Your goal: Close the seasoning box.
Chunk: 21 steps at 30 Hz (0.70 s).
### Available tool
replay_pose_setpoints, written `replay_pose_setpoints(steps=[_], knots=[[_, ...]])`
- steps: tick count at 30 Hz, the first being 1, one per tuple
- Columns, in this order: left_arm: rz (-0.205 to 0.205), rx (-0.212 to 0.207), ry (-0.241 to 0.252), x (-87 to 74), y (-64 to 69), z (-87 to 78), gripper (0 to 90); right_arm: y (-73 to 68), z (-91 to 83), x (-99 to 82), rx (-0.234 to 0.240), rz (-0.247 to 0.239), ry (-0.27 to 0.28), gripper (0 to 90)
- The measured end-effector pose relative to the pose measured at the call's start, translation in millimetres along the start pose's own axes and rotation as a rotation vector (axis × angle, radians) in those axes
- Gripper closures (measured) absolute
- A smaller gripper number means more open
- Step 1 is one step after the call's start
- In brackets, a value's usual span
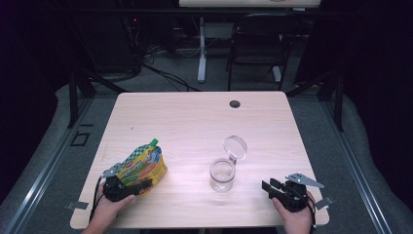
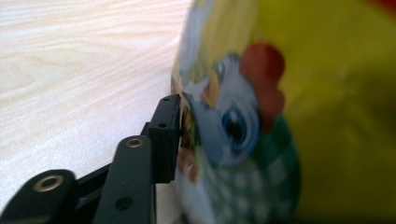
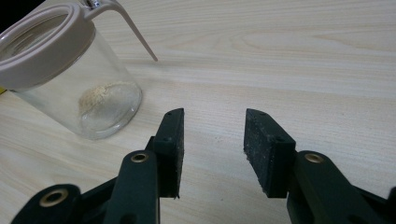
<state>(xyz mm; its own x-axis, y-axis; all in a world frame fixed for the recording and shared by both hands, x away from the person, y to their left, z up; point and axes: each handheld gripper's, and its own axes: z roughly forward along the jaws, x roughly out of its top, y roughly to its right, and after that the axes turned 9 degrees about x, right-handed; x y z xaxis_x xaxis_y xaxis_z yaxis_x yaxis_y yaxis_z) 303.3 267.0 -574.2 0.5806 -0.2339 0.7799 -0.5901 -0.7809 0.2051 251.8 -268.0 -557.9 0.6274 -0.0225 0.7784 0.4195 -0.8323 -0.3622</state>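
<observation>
A yellow and green food pouch [image 1: 143, 165] with a green spout lies tilted at the table's front left. My left gripper [image 1: 130, 187] holds it at its lower end. In the left gripper view one pad [image 2: 169, 135] lies against the pouch [image 2: 280, 116], whose printed side hides the other jaw. A clear glass jar [image 1: 222, 174] stands open at the front middle, its hinged lid [image 1: 235, 146] flipped back. A little pale powder sits in the jar [image 3: 70, 79]. My right gripper [image 1: 269, 187] rests on the table to the right of the jar, open, nothing between its fingers [image 3: 215, 135].
The light wood table [image 1: 195, 117] has a round cable hole [image 1: 234, 104] near its far edge. A dark chair [image 1: 258, 39] and a white table leg [image 1: 201, 48] stand on the floor beyond the table.
</observation>
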Motion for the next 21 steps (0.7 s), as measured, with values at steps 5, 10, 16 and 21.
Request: replay_pose_setpoints(steps=[5, 10, 16, 21], knots=[[0.016, 0.014, 0.055, 1.1, 1.4, -1.2, 50.2, -0.1, 0.7, -0.3, 0.005, 0.000, -0.002, 58.4], [0.016, -0.003, 0.088, 2.7, 1.9, -0.9, 50.7, -0.8, 2.2, -0.4, 0.003, -0.004, -0.007, 58.4], [0.012, -0.016, 0.095, 3.6, 0.8, -1.3, 50.8, -1.5, 2.5, -0.4, 0.003, -0.005, -0.007, 58.4], [0.008, -0.021, 0.109, 4.2, 1.2, -2.1, 49.5, -1.3, 2.8, -0.5, 0.003, -0.005, -0.007, 58.4]])
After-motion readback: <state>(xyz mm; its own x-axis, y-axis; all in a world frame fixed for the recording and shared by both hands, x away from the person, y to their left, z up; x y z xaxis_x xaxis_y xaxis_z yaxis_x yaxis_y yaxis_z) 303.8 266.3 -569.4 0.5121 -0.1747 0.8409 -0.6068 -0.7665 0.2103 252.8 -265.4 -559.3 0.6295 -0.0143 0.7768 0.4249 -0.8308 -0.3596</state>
